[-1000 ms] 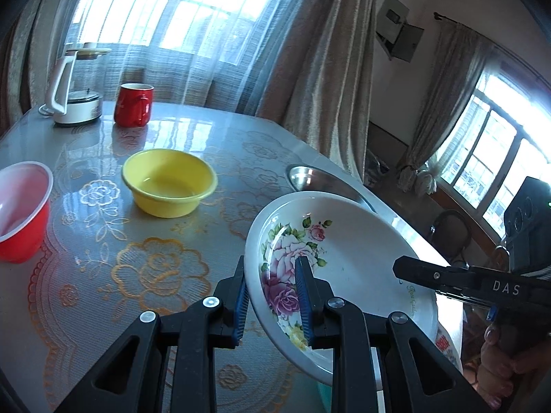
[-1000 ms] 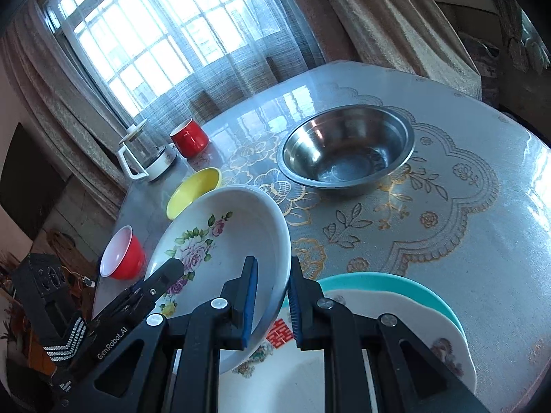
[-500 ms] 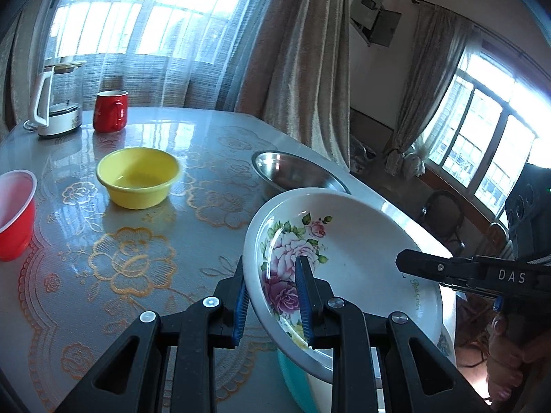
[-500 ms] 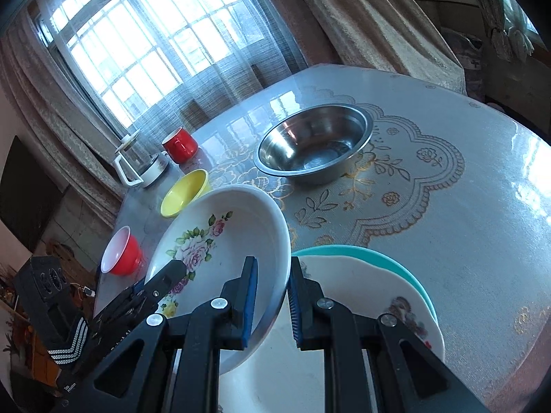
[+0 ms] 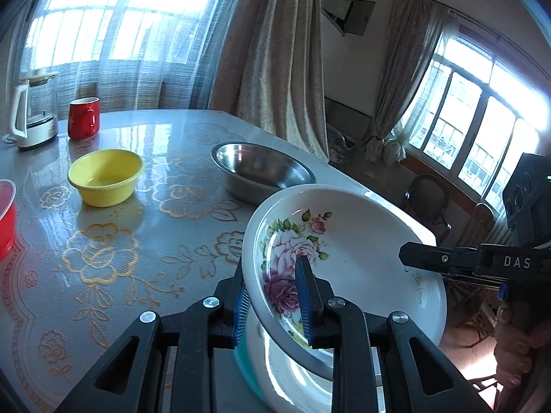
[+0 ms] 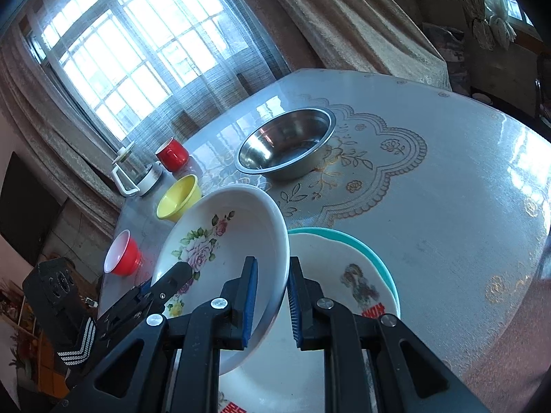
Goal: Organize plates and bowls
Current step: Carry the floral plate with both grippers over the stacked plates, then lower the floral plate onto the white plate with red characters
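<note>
A white deep plate with pink roses point(image 5: 361, 251) point(image 6: 234, 234) hangs tilted above the table. My left gripper point(image 5: 272, 292) is shut on its near rim. From the opposite side my right gripper point(image 6: 272, 296) is shut on the other rim. Each gripper's black finger shows in the other's view. Right under the held plate lies a white plate with a printed picture point(image 6: 337, 275) on top of a teal plate point(image 6: 372, 258) point(image 5: 246, 368).
On the patterned table point(image 6: 447, 206) stand a steel bowl point(image 5: 265, 168) point(image 6: 286, 144), a yellow bowl point(image 5: 106, 175) point(image 6: 177, 199), a red bowl point(image 6: 122, 253), a red mug point(image 5: 84, 117) and a glass jug point(image 5: 32, 113). The table edge runs close behind the steel bowl.
Both grippers have carried the rose plate sideways together until it hangs over the stacked white and teal plates. The steel bowl has come fully into the left wrist view.
</note>
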Demonstrator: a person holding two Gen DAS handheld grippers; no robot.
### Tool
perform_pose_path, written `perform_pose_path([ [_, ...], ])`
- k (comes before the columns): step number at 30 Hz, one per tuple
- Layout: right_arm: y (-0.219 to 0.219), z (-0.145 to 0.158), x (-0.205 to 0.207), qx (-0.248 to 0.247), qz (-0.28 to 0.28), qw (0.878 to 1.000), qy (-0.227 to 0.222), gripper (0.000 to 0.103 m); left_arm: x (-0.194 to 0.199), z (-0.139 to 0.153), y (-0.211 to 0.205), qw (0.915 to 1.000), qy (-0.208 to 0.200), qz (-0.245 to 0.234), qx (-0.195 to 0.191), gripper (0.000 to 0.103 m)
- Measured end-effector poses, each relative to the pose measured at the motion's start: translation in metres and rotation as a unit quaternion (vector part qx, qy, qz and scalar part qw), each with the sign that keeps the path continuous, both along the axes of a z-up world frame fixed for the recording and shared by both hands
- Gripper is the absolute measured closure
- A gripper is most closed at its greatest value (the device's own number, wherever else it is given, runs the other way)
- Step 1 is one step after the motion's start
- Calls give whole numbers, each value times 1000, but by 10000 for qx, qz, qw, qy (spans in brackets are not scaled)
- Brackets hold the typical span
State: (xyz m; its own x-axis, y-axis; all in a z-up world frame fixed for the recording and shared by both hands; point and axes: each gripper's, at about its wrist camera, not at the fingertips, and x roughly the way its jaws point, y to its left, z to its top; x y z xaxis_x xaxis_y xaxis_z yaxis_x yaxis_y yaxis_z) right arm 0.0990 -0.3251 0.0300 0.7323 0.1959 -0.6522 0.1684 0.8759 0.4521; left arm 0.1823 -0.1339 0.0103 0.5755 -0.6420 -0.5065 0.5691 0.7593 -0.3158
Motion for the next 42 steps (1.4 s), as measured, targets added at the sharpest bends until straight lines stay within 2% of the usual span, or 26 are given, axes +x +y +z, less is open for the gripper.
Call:
perform_pose_path([
  [16,-19,-13,-37,37,-316,9994,164,86,-27,-5,-29,9984,-81,-441,350,78],
  [21,-28,-24,-44,253,-381,9985,291,86,-30,-9,-37,9972,-12,-507,554,78],
  [30,-26,-40,-44,286,-363,9975,531,86,-28,-21,-41,9950,264,-488,836,78],
  [33,-25,-45,-42,257,-378,9969,639,85,-30,-24,-43,9938,237,-502,967,78],
  [42,-21,-46,-36,128,-286,9966,765,84,-25,-24,-41,9935,325,-433,999,77],
])
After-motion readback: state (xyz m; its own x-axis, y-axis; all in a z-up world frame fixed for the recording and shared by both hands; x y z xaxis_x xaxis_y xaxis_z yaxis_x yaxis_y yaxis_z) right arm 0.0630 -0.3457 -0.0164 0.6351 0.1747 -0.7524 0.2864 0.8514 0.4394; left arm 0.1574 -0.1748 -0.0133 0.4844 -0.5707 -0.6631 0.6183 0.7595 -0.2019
